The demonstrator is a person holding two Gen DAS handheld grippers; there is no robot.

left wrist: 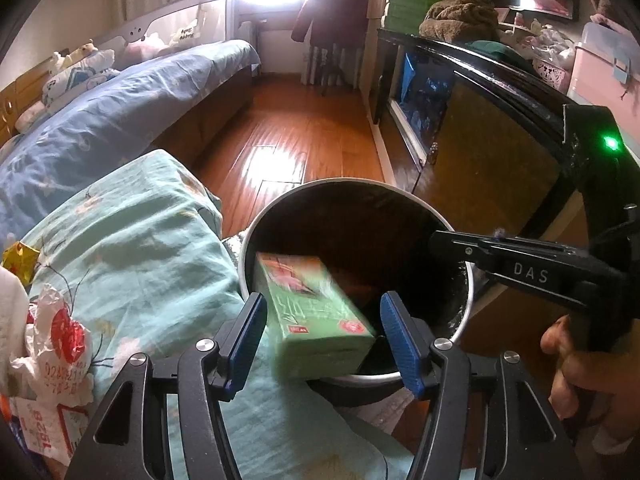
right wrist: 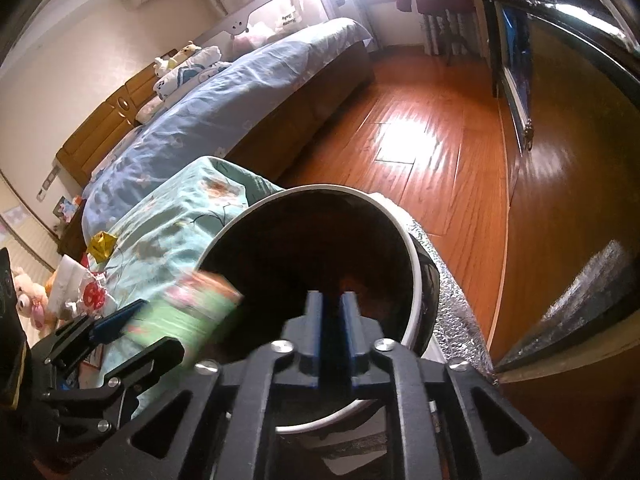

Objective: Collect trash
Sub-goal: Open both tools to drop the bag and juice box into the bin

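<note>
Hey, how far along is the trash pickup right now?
Done: can't tell, the bin is too dark inside. In hand: the green box, blurred, tips over the bin's rim between the open jaws of the left gripper, ungripped. Left: a yellow wrapper and a crumpled red-and-white bag lie on the teal cloth.

Green carton (left wrist: 316,312), motion-blurred, tilted over the near-left rim of a round white-rimmed trash bin (left wrist: 468,300) with a dark interior — one end inside the opening, the other out over the edge. Pinkish picture and pale lettering on its faces. Elsewhere on the teal floral bedcover: crumpled gold foil wrapper (left wrist: 18,258) and a crinkled white-and-red plastic bag (left wrist: 60,344) — both well apart from the bin.
</note>
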